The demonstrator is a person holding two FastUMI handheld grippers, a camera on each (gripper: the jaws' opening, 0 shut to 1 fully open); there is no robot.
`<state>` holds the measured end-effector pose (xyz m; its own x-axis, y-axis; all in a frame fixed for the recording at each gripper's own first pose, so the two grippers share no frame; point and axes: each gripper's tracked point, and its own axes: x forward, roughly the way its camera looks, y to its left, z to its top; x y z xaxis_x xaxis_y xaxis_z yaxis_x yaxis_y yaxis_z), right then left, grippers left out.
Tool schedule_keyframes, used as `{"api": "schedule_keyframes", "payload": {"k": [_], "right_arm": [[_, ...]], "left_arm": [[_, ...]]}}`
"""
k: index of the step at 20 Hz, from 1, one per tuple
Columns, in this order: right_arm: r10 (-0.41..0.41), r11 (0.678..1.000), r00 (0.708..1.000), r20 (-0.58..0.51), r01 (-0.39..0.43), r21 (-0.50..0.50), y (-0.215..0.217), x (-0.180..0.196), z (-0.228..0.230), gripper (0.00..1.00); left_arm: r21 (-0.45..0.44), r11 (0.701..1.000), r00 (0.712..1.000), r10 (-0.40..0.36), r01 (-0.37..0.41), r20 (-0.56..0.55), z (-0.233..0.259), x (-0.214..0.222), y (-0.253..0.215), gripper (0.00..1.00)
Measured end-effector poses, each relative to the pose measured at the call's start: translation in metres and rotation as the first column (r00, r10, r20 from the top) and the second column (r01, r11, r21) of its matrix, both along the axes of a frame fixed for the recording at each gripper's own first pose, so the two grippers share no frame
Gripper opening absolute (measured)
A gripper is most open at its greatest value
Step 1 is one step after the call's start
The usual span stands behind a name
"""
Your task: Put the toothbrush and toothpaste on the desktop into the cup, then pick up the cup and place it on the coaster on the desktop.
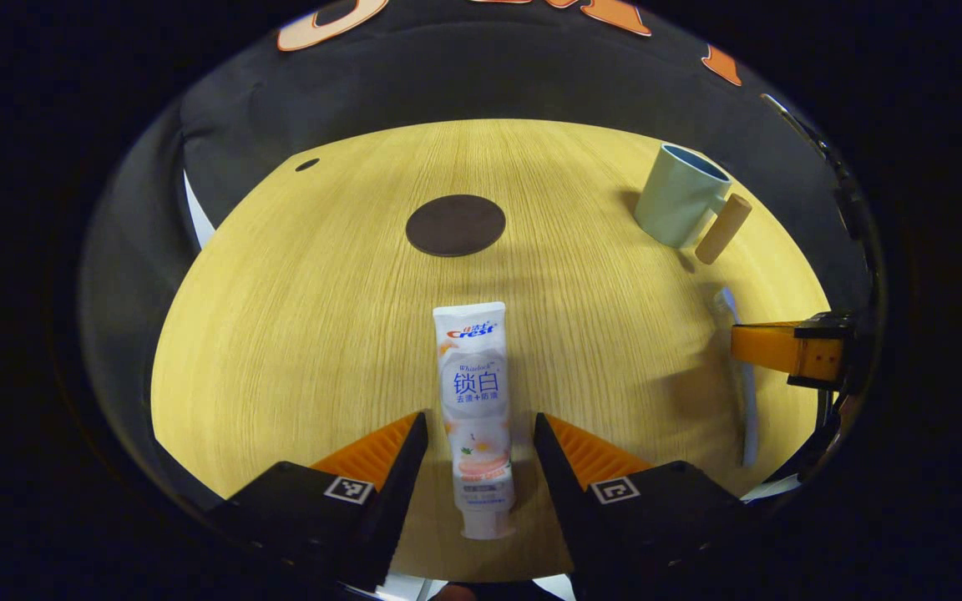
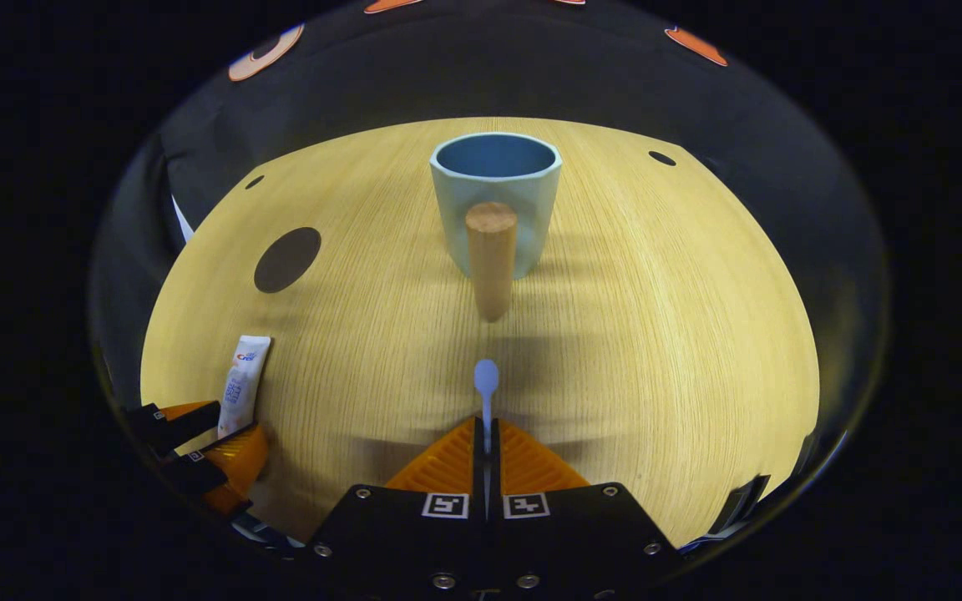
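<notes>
A white toothpaste tube [image 1: 477, 409] lies flat on the wooden desktop [image 1: 322, 317], running lengthwise between the fingers of my left gripper [image 1: 481, 430], which is open around its lower half without touching it. My right gripper [image 2: 485, 434] is shut on the pale blue toothbrush [image 2: 486, 384], whose head pokes forward past the fingertips. The same toothbrush [image 1: 746, 392] and right gripper [image 1: 782, 346] show at the right of the left gripper view. A light blue cup [image 2: 495, 196] with a wooden handle [image 2: 491, 259] stands upright ahead of the right gripper. A dark round coaster [image 1: 455, 224] lies beyond the toothpaste.
The desktop [image 2: 656, 334] ends at a rounded far edge against the black cloth wall. Small dark holes [image 2: 662, 158] sit near the far edge. The left gripper [image 2: 197, 451] and toothpaste [image 2: 243, 380] appear at the lower left of the right gripper view.
</notes>
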<state>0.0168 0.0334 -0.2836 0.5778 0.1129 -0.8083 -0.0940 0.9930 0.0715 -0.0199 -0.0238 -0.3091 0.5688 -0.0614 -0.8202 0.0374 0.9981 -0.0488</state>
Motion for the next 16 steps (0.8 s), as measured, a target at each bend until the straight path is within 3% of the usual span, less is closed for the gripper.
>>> {"api": "schedule_keyframes", "payload": {"k": [1, 4, 6, 7, 16], "right_arm": [[-0.001, 1.000, 1.000, 0.002, 0.001, 0.003, 0.000, 0.000, 0.001, 0.01], [-0.010, 1.000, 1.000, 0.010, 0.010, 0.009, -0.002, -0.001, 0.009, 0.01], [-0.017, 1.000, 1.000, 0.020, 0.017, 0.014, -0.003, 0.000, 0.012, 0.01], [-0.019, 1.000, 1.000, 0.023, 0.019, 0.016, -0.006, -0.001, 0.010, 0.01], [-0.044, 0.998, 0.995, 0.089, 0.039, 0.051, -0.012, 0.001, 0.037, 0.01]], "left_arm": [[-0.001, 1.000, 1.000, -0.008, 0.008, 0.006, 0.001, 0.002, -0.002, 0.69], [-0.002, 1.000, 1.000, -0.016, 0.016, 0.001, 0.002, 0.002, -0.001, 0.67], [-0.006, 1.000, 1.000, -0.012, 0.012, -0.004, 0.006, -0.001, 0.005, 0.58], [-0.002, 1.000, 1.000, -0.010, 0.010, -0.011, 0.011, 0.001, 0.008, 0.47], [-0.012, 1.000, 1.000, -0.024, 0.024, -0.008, 0.012, 0.003, 0.008, 0.39]]}}
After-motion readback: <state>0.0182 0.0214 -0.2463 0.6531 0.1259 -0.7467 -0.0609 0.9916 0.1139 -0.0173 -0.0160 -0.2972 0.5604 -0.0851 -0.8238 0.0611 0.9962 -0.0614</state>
